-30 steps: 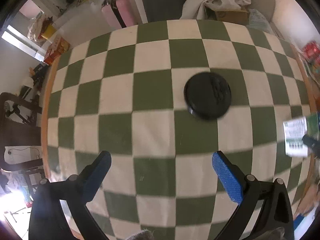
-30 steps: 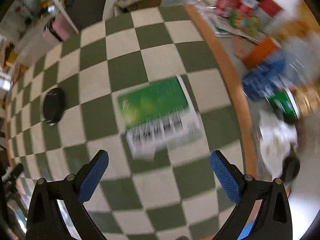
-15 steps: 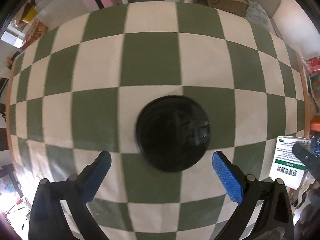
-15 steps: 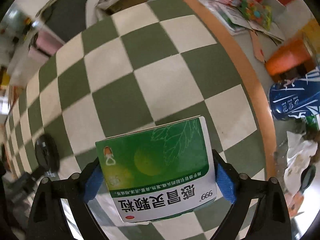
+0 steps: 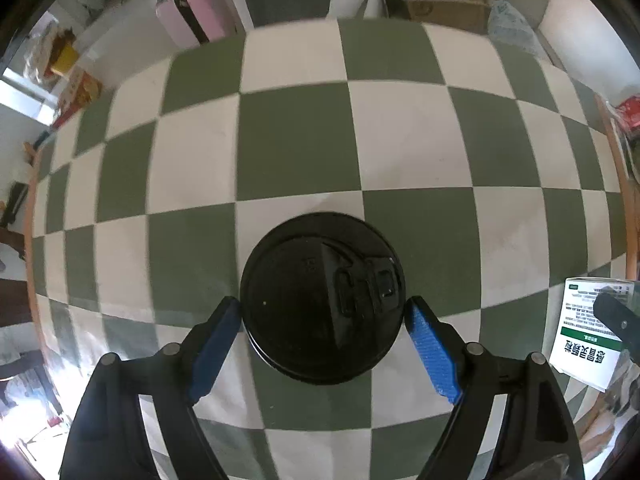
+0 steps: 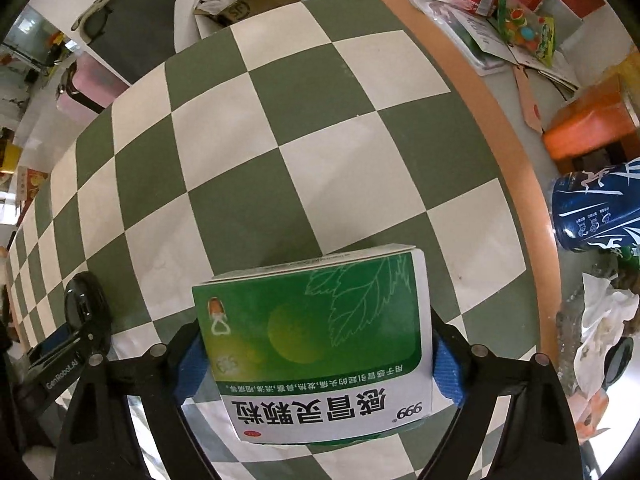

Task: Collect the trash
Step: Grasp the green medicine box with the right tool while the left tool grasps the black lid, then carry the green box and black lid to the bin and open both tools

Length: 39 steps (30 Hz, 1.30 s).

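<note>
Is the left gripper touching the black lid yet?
Touching. The left wrist view shows both blue pads of the left gripper pressed against opposite edges of the black lid, with no checkered cloth visible between pad and rim.

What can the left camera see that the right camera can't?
Only the left wrist view shows the top of the black lid clearly, with the left gripper closed on its rim. Only the right wrist view shows the blue can and the orange box past the table edge, and the right gripper clamping the box's sides. Both show the green medicine box and the checkered tablecloth.
</note>
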Available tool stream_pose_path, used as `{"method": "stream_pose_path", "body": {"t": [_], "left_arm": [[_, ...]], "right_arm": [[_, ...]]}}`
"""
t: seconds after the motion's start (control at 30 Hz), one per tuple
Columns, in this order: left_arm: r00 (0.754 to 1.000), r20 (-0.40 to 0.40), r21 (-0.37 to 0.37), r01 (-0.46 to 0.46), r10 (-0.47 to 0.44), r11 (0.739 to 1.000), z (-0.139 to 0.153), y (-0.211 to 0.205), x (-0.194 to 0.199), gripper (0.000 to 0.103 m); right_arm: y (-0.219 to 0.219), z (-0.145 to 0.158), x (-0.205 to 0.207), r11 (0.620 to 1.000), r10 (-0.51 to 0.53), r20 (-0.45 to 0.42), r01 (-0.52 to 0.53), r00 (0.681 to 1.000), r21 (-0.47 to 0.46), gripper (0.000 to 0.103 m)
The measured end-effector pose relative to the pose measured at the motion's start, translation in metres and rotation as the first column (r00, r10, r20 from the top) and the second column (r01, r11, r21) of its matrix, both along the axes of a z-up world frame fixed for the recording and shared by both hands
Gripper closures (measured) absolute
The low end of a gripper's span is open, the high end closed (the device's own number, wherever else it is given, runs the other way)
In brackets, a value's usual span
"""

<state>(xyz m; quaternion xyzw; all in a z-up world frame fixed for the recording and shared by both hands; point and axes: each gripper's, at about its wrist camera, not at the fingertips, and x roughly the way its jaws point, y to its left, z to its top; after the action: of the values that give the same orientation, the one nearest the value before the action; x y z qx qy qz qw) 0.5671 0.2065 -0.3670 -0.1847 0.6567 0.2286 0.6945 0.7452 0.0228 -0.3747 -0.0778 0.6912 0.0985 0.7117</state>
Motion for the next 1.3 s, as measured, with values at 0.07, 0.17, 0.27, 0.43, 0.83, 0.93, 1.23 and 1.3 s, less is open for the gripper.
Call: {"method": "stream_pose_path", "body": {"t": [0.07, 0.17, 0.27, 0.43, 0.83, 0.93, 1.23, 1.3], "left_arm": [[1.0, 0.019, 0.018, 0.016, -0.016, 1.0, 0.011, -0.005, -0.009, 0.029], [0.999, 0.041, 0.008, 0.033, -0.034, 0.999, 0.022, -0.014, -0.023, 0.029], [0.998, 0.066, -0.009, 0.018, -0.017, 1.0, 0.031, -0.013, -0.04, 0.029], [0.994, 0.107, -0.047, -0.031, 0.035, 0.998, 0.048, -0.001, -0.077, 0.029], [0.979, 0.206, 0.014, 0.013, -0.015, 1.0, 0.093, 0.0, -0.146, 0.029], [0.972, 0.235, 0.015, 0.022, -0.025, 1.0, 0.105, -0.009, -0.179, 0.029], [0.948, 0.317, -0.039, 0.034, -0.019, 0.999, 0.117, -0.044, -0.326, 0.029], [0.945, 0.325, -0.049, 0.042, -0.024, 0.998, 0.114, -0.052, -0.365, 0.029]], "right_arm": [[0.0, 0.003, -0.007, 1.0, 0.009, 0.002, -0.009, 1.0, 0.014, 0.012], [-0.004, 0.008, -0.021, 0.999, 0.028, 0.017, -0.028, 0.999, 0.025, 0.012], [-0.004, 0.016, -0.032, 0.998, 0.049, 0.019, -0.05, 0.999, 0.038, 0.012], [-0.007, 0.027, -0.047, 0.996, 0.059, 0.018, -0.06, 0.998, 0.07, 0.012], [0.005, 0.059, -0.104, 0.982, 0.132, 0.057, -0.139, 0.99, 0.13, 0.012], [0.005, 0.07, -0.136, 0.975, 0.158, 0.067, -0.166, 0.985, 0.145, 0.012], [-0.01, 0.107, -0.283, 0.956, 0.211, 0.127, -0.232, 0.969, 0.18, 0.012], [-0.019, 0.113, -0.328, 0.956, 0.205, 0.142, -0.229, 0.968, 0.184, 0.012]]}}
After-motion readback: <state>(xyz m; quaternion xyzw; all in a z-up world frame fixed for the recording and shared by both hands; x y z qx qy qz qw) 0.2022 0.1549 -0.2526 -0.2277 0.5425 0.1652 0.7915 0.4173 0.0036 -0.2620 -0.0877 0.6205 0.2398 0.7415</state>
